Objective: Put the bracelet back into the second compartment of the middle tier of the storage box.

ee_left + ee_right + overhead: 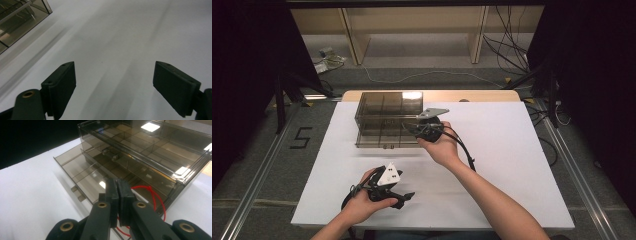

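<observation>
Nearest the high camera, the person's left hand [359,205] holds the left claw [404,199] low over the front of the white bench [512,150], its jaws pointing toward the person's right. Seen along that claw's own view, the 2 black jaws stand wide apart with nothing between them, only bare white surface ahead; a corner of the smoky drawer box [20,20] sits well off to the upper left of the jaws.

Farther forward, the right hand [443,147] carries the right claw [424,131] at the right front corner of the drawer box [389,120]. Its jaws are pressed together, pad against pad. Whether anything thin is pinched between them I cannot tell.

From the right claw's own view, the jaws [117,195] hang just above the lower drawer [82,175], which is pulled partway out of the box and shows several divided compartments. A red cord [152,197] lies looped directly beyond and to the right of the jaw tips, part of it inside the lower level of the box and part curling out under the claw near the box's corner. The upper drawer [150,142] sits pushed in above it, with ceiling light glinting on the clear top.

A grey plate [433,113] tops the right claw, and a black cable [464,147] trails back along the forearm.
</observation>
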Motion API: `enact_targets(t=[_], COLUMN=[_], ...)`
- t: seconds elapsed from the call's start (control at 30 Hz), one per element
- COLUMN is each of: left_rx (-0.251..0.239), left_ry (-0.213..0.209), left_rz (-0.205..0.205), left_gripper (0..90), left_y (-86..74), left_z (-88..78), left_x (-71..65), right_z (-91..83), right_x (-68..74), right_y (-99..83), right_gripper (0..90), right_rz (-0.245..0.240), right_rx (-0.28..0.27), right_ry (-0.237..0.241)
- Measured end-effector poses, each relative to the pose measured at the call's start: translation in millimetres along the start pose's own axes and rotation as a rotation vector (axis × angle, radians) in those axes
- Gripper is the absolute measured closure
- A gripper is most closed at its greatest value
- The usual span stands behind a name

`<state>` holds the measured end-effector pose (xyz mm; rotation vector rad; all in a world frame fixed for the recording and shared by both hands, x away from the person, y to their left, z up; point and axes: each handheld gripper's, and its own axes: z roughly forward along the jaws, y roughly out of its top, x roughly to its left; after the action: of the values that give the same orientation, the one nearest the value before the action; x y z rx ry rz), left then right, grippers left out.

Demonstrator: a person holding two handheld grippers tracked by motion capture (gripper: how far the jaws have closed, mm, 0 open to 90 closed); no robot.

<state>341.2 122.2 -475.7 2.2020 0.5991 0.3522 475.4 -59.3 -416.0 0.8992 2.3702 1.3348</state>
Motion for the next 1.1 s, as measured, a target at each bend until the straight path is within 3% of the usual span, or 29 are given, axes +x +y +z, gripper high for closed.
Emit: enact_targets(t=[1.1], left_rx=[-0.004], left_ry=[-0.002], left_rz=[0.003], left_gripper=[18.6], left_y=[0.3], left_z=[-0.2], left_x=[-0.4], right_z=[14.7], right_x=[8.6], right_y=[12.8], right_gripper=[88.8], right_rz=[-0.025], right_rx=[0.015], right_ry=[0.015])
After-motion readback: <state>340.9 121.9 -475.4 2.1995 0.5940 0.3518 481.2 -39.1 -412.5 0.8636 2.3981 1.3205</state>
